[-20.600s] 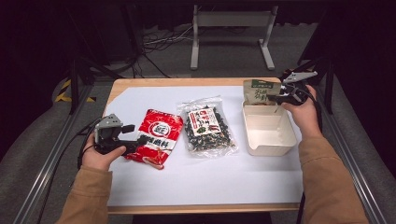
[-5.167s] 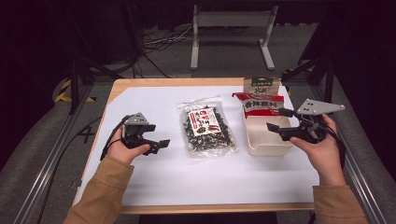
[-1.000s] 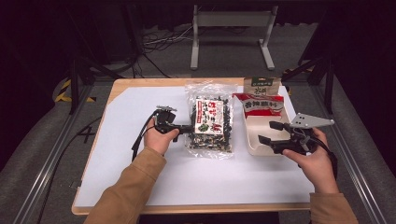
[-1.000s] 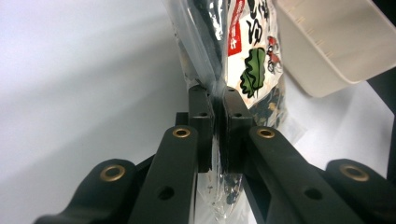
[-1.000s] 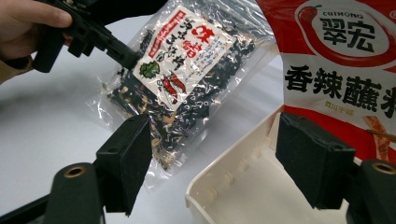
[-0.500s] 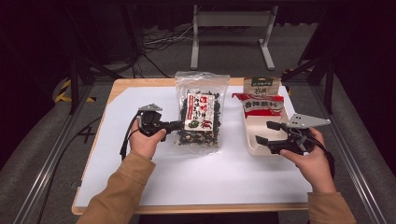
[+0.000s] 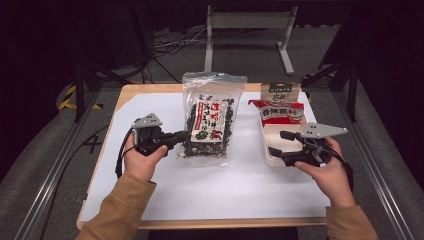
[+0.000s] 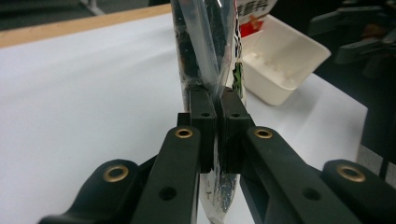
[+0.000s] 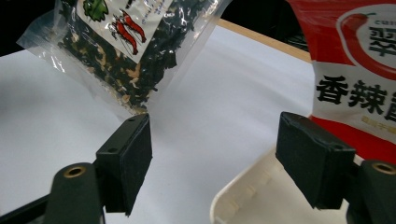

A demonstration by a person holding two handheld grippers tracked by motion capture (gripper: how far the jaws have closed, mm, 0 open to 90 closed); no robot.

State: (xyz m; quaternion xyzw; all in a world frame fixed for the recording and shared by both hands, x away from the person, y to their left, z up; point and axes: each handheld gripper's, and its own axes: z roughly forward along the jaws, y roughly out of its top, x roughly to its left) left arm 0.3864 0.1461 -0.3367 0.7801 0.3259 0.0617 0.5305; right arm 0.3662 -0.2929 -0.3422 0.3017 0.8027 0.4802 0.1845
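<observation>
The left claw (image 8: 215, 105) is pressed together on the side edge of the clear seaweed bag (image 7: 210, 117), holding it upright above the white worktop (image 7: 150, 110). The right claw (image 9: 229, 158) is spread wide and holds nothing, hanging over the near rim of the white tray (image 7: 272, 150), where a red packet (image 7: 277, 111) stands.

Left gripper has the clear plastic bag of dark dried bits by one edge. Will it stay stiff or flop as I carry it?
The clear plastic bag of dark dried bits probably flops: thin crinkled film, pinched only at its edge by the left gripper. It likely weighs little, since it stands lifted from that pinch. The glossy film may slip.
</observation>
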